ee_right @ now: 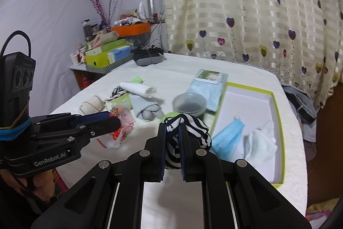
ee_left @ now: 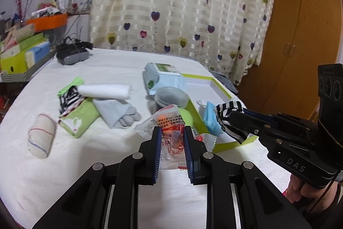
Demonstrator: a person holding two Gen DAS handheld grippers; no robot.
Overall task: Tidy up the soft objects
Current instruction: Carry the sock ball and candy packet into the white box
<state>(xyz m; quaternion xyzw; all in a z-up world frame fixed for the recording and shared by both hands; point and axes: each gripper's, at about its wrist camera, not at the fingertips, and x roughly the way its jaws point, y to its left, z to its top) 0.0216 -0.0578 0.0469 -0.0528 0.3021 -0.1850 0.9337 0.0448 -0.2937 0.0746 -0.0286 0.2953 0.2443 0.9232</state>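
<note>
The left gripper [ee_left: 171, 132] has its jaws clamped on a crinkled clear plastic packet [ee_left: 171, 121] with red printed characters and something orange inside; the packet sticks out beyond the jaws and hangs above the white tabletop [ee_left: 85, 153]. The right gripper [ee_right: 173, 128] has its jaws pressed together on a black-and-white striped cloth [ee_right: 188, 132], bunched into a soft lump, which is held over the near left edge of the green-rimmed box [ee_right: 278, 121].

Inside this shallow white box lie a blue face mask [ee_right: 227, 138] and a folded white cloth [ee_right: 261, 141], near each other at the near end. Just left of the box stand a grey round lidded container [ee_right: 189, 102] and a pale blue tissue pack [ee_right: 205, 87].

Farther left on the tabletop are a grey glove [ee_left: 120, 113], a rolled white towel [ee_left: 105, 91], a light green folded cloth [ee_left: 79, 119] and a beige bandage roll [ee_left: 40, 134], well apart from the box.
</note>
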